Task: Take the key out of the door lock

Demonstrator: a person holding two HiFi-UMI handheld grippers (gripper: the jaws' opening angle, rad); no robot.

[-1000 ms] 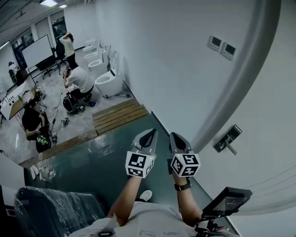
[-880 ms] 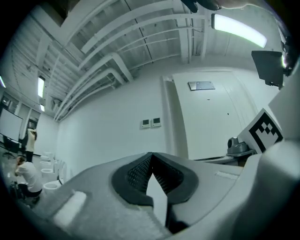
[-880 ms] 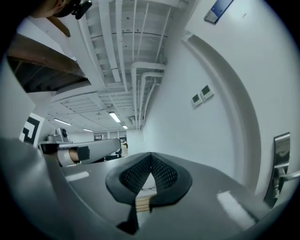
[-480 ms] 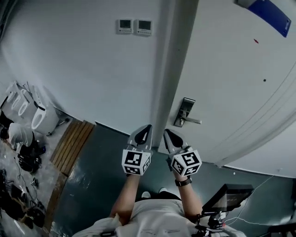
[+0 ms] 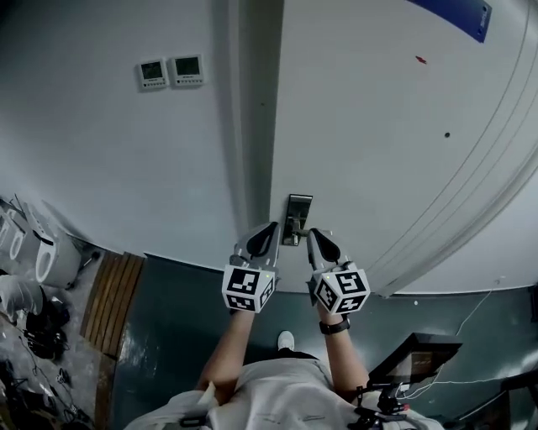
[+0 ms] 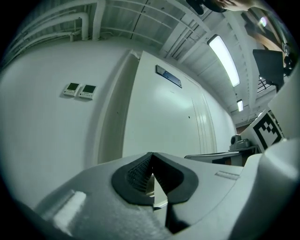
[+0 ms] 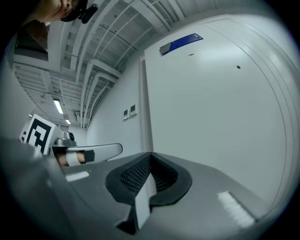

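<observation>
In the head view a white door fills the upper right. Its metal lock plate sits at the door's left edge, with the lower part and the handle hidden behind my grippers. No key can be made out at this size. My left gripper and right gripper are held side by side just below the plate, both shut and with nothing in them. The left gripper view shows its jaws closed together in front of the door. In the right gripper view the jaws are likewise closed.
A door frame runs up left of the lock. Two wall control panels hang further left, and a blue sign is at the door's top. White toilets and a wooden pallet stand at the left, a small screen at bottom right.
The head view has swung round, so the lock plate has moved from the right side to the middle, just above the gripper tips. Both grippers have stayed shut and side by side.
</observation>
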